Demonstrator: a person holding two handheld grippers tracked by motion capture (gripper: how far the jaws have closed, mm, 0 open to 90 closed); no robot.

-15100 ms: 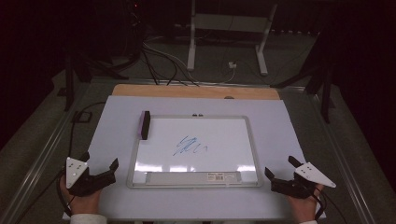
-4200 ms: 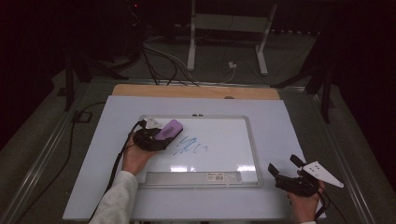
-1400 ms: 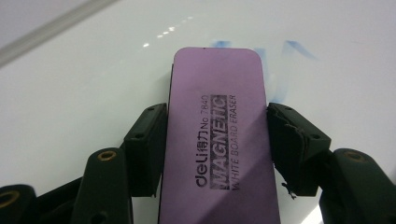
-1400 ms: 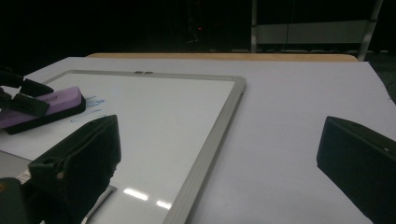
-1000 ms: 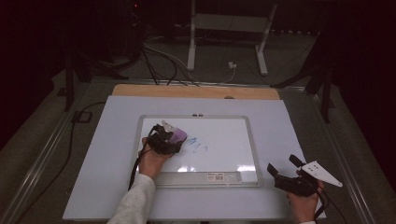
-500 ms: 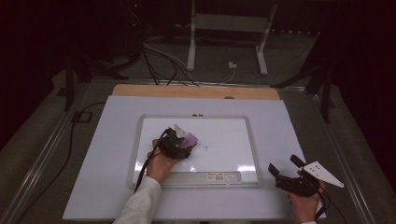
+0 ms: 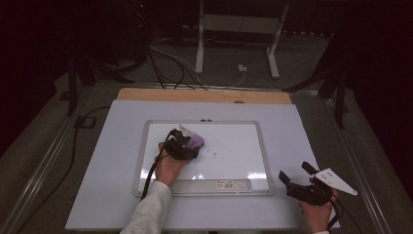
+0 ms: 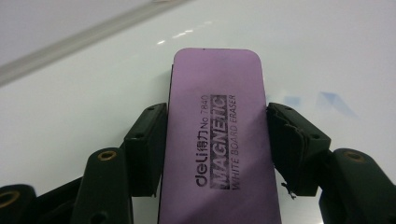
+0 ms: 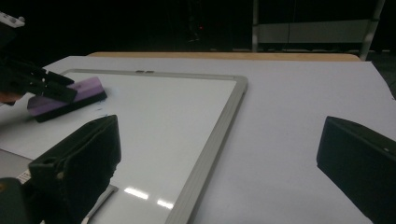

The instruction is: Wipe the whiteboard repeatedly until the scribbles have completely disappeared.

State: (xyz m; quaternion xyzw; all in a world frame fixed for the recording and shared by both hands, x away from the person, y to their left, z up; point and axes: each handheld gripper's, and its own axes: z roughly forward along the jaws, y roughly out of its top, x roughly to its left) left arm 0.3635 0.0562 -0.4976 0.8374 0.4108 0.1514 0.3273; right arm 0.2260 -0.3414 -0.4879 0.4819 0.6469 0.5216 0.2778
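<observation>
Work in hand: blue marks are being wiped off the whiteboard with the eraser.

Left gripper: clenched on the eraser; both long sides are pressed by the pads, as seen in the left gripper view.

Eraser, place: laid flat on the board's left half, near the upper frame; seen purple-topped with a dark pad beneath in the right gripper view.

Eraser, long axis: run in line with the left gripper's reach, so that the free end is pointed away from the hand, toward the board's right half in the high view. The printed label is read along that axis.

Remaining mark: a small faint trace, lying just right of the eraser, off its free end. A pale blue smear is also seen beside the right jaw.

Relation for the coming move: the trace is judged to lie ahead and slightly right; a short push along the long axis should cover it.

Nearer hand: left, by far.

Right gripper: released, nothing held, parked off the board's lower right corner on the table.
</observation>
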